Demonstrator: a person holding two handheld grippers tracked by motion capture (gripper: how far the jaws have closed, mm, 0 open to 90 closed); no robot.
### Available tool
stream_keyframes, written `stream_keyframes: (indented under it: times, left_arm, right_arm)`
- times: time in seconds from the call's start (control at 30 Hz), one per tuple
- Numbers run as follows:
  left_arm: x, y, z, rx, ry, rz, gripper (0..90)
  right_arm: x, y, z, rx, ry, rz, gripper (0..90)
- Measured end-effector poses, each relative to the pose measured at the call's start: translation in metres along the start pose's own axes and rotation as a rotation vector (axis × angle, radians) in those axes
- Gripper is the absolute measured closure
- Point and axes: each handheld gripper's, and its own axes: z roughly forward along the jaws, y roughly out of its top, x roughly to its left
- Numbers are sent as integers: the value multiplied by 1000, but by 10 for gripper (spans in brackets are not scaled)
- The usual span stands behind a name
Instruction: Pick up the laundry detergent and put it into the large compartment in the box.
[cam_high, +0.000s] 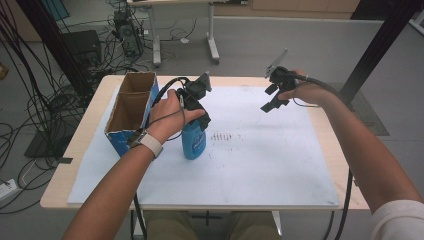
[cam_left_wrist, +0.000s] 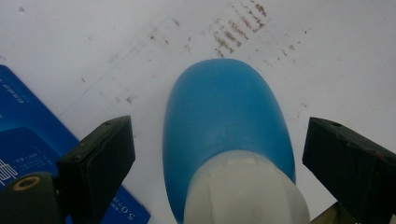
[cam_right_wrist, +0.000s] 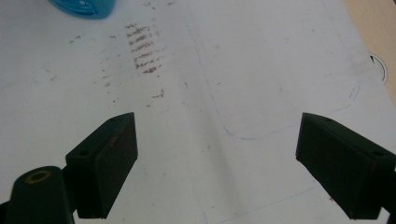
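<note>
The left tool hangs over the blue bottle, its jaws spread and standing apart from the bottle's sides. In the left gripper view the bottle's white cap sits low between the two jaws, with white sheet showing on either side of the blue body, so nothing is pinched yet. The bottle stands upright on the white sheet that covers the tabletop, a little toward nine o'clock from the sheet's middle. Just beside it at about ten o'clock stands an open cardboard box with blue printed sides, whose blue face fills the lower left corner of the left gripper view. At three o'clock from the bottle a patch of brown smudges marks the sheet.

The right tool is held above the far part of the sheet, toward one o'clock from the bottle and well apart from it. Its jaws are spread with nothing between them; its own view looks down on bare sheet, the smudges and a sliver of the bottle's base at the top edge.

The step in hand looks like the approach to a grasp on the bottle. Next the left tool probably needs to sink until its pads flank the neck or shoulder, then press together squarely. A skewed squeeze on the smooth, rounded plastic could tip the bottle.
</note>
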Motion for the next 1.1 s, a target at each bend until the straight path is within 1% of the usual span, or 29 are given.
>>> stream_keyframes:
  times: [0.2,0.33,0.7,1.0,1.1]
  left_arm:
    - [1,-1,6,7,7,-3,96]
    - [1,-1,10,13,3,0,100]
    - [0,0,13,21,9,5,114]
    - [0,2,14,27,8,5,152]
    - [0,2,14,32,10,7,181]
  right_arm:
    - [-1,-2,2,2,2,4,125]
    - [0,-3,2,2,3,5,125]
    - [-1,-5,4,0,6,10,125]
    - [-1,-6,4,-3,6,12,125]
    - [-1,-6,4,-3,6,10,125]
